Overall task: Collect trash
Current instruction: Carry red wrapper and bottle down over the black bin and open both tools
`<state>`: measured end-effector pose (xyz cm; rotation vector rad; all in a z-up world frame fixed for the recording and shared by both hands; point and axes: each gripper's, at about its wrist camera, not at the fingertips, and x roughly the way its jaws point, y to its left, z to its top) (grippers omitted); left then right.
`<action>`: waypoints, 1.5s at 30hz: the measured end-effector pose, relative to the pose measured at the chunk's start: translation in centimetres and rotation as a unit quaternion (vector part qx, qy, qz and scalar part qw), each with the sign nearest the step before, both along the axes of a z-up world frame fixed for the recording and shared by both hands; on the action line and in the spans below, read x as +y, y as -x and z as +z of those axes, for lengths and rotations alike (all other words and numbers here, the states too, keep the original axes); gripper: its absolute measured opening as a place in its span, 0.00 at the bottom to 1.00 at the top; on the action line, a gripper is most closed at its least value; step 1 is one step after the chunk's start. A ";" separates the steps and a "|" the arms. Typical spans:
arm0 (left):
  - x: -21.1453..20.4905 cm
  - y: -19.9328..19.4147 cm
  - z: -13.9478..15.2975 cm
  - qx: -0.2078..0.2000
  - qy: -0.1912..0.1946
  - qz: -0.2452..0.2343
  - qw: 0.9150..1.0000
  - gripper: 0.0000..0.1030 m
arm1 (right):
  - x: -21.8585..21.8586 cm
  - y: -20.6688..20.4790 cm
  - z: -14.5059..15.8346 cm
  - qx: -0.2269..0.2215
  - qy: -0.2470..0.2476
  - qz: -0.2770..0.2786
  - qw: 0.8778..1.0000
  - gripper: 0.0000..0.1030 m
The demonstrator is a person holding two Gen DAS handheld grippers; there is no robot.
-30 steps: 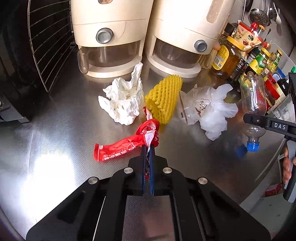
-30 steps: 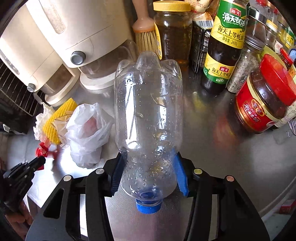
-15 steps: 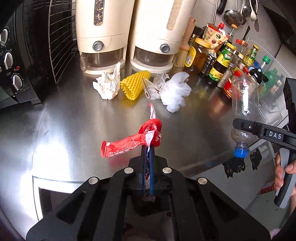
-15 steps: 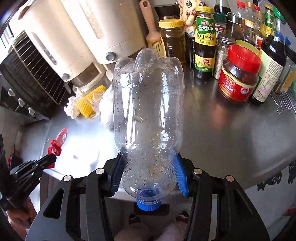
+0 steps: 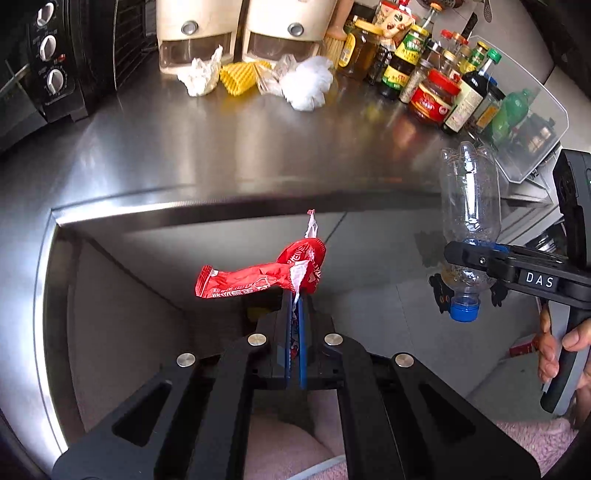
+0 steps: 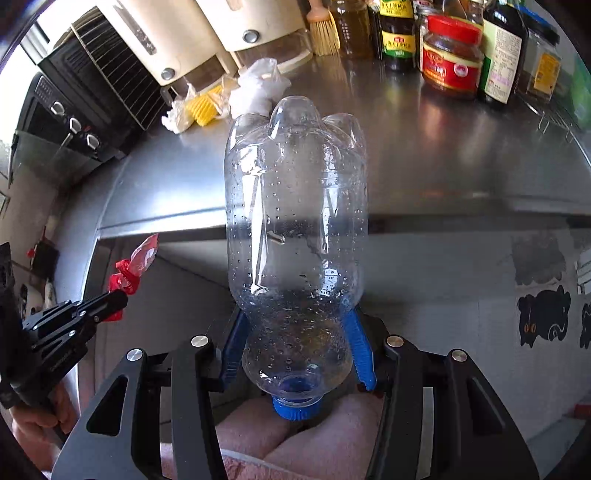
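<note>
Carrying both catches off the desk [image 5: 258, 155], we keep the left tongs [image 5: 294, 306] clenched on the red wrapper [image 5: 258, 280] and the right tongs [image 6: 295, 347] grasping the plastic bottle [image 6: 295, 229] until they hang over a bin.

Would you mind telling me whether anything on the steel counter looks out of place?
Yes: crumpled white tissue, a yellow foam net and a white plastic bag lie loose against the cream dispensers, litter among otherwise upright jars. I see no spills.
</note>
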<state>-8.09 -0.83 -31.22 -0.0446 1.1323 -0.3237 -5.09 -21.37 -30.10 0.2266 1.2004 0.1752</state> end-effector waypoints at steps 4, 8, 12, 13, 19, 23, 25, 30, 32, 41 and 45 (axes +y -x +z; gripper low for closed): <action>-0.6 1.1 -3.7 0.040 0.001 -0.005 0.999 0.01 | 0.3 1.8 -3.5 0.042 -0.005 0.004 0.999 0.49; -1.3 1.5 -7.3 0.069 -0.001 -0.011 0.998 0.01 | 0.7 2.6 -7.6 0.075 -0.005 0.005 0.997 0.49; -1.5 1.5 -11.1 0.096 0.001 -0.007 0.995 0.01 | 1.0 2.7 -11.6 0.101 -0.007 -0.003 0.995 0.49; -1.5 1.4 -12.0 0.100 0.001 -0.007 0.995 0.01 | 1.0 2.7 -12.7 0.108 -0.010 -0.007 0.994 0.49; -2.3 0.7 -18.5 0.138 -0.003 -0.016 0.990 0.01 | 1.3 1.3 -17.9 0.134 -0.008 -0.018 0.991 0.49; -2.6 -0.3 -22.3 0.158 -0.009 -0.016 0.987 0.01 | 1.8 0.1 -21.2 0.153 0.004 -0.018 0.988 0.49; -3.0 -0.8 -23.7 0.166 -0.013 -0.016 0.986 0.01 | 2.3 -0.4 -22.8 0.162 0.010 -0.013 0.987 0.49; -3.3 -2.3 -26.6 0.181 -0.017 -0.019 0.983 0.01 | 3.3 -1.9 -25.7 0.178 0.022 -0.009 0.984 0.49; -3.6 -2.7 -27.5 0.184 -0.018 -0.020 0.983 0.01 | 3.4 -2.4 -27.0 0.190 0.019 -0.012 0.981 0.49; -4.0 -4.5 -30.0 0.197 -0.022 -0.025 0.980 0.01 | 3.7 -4.7 -30.8 0.218 0.017 -0.023 0.976 0.49; -3.7 -4.8 -30.1 0.198 -0.018 -0.022 0.980 0.02 | 4.1 -4.6 -30.8 0.219 0.016 -0.021 0.975 0.49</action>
